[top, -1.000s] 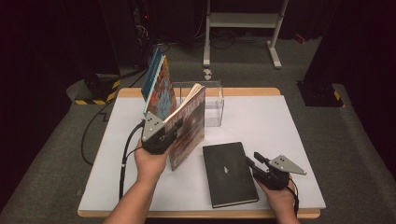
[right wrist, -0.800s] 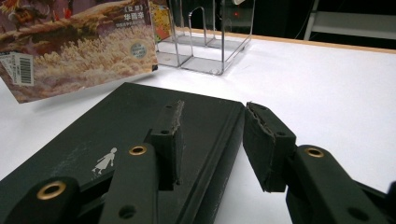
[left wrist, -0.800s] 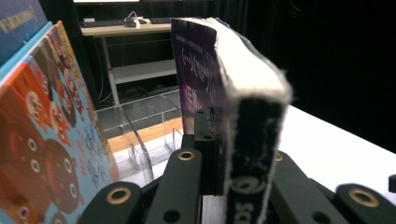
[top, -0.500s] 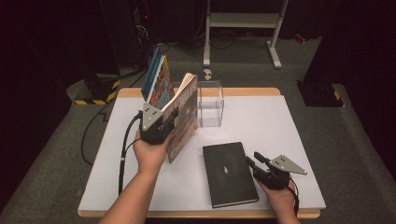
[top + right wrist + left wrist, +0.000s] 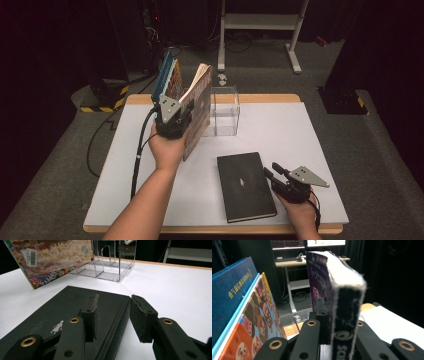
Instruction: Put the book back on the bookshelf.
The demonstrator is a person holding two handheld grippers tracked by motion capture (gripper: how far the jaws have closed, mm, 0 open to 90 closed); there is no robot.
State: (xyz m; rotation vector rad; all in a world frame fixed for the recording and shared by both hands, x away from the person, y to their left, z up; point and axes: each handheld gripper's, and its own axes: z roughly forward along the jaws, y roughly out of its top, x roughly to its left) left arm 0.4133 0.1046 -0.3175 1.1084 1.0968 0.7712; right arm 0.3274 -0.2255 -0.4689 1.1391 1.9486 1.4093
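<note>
My left gripper (image 5: 181, 119) is shut on a thick paperback (image 5: 198, 102) and holds it upright and tilted above the table's back left. In the left gripper view the paperback (image 5: 342, 297) stands between the jaws, purple cover on the left and pages facing me. Just left of it lean a blue book (image 5: 229, 295) and an orange picture book (image 5: 259, 315). A black book (image 5: 245, 186) lies flat near the front edge. My right gripper (image 5: 270, 175) is open at that book's right edge; one jaw hangs over the black book (image 5: 60, 315), the other over bare table.
A clear acrylic rack (image 5: 224, 112) stands at the back middle of the white table (image 5: 300, 130), right of the held paperback. The blue book (image 5: 163, 75) and the orange one lean at the back left corner. A cable trails from the left gripper off the table's left side.
My left hand has carried the paperback up and away toward the back, closer to the leaning books. The right gripper and the black book have stayed put.
</note>
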